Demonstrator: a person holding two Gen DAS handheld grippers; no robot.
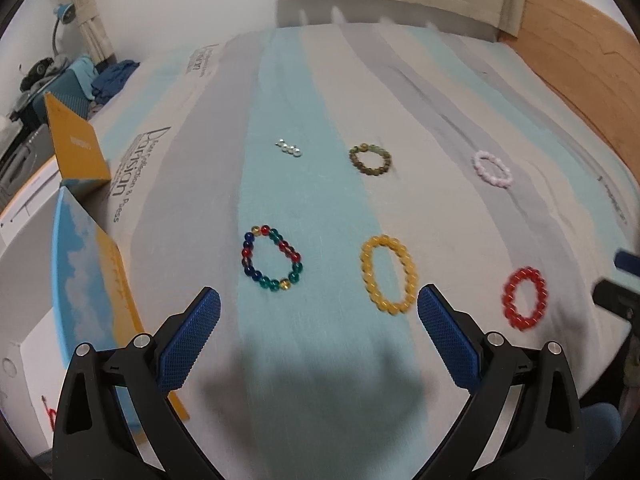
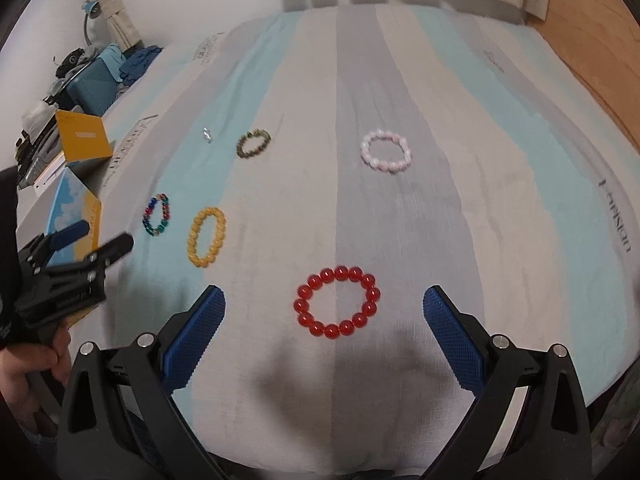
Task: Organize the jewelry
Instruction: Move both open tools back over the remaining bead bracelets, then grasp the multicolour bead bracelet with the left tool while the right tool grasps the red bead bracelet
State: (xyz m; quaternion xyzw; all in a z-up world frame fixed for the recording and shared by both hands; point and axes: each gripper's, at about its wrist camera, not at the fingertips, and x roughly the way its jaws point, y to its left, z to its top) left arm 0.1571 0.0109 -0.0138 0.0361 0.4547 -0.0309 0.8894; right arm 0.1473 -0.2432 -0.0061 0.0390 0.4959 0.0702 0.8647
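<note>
Left wrist view first: our left gripper (image 1: 319,304) has its jaws spread wide with nothing between them, hovering over the striped bedsheet (image 1: 320,92). The multicolour bracelet (image 1: 272,258) lies just ahead of the left finger, and the yellow bracelet (image 1: 389,274) sits beside it, close to the right finger. Off to the right is the red bracelet (image 1: 525,298). Further back we've got a short row of clear beads (image 1: 289,149), an olive-brown bracelet (image 1: 371,159) and a pink bracelet (image 1: 493,169), all lying apart from each other. An open yellow-and-blue box (image 1: 80,148) stands at the left edge of the bed.

Right wrist view: our right gripper (image 2: 324,304) is also wide open and empty, with the red bracelet (image 2: 337,302) lying flat on the sheet right between the fingertips, touching neither. The pink bracelet (image 2: 386,151) is further ahead. The yellow (image 2: 206,237), multicolour (image 2: 157,215) and olive-brown (image 2: 253,143) ones are off left, where the left gripper (image 2: 106,238) pokes in, held by a hand (image 2: 28,364).
</note>
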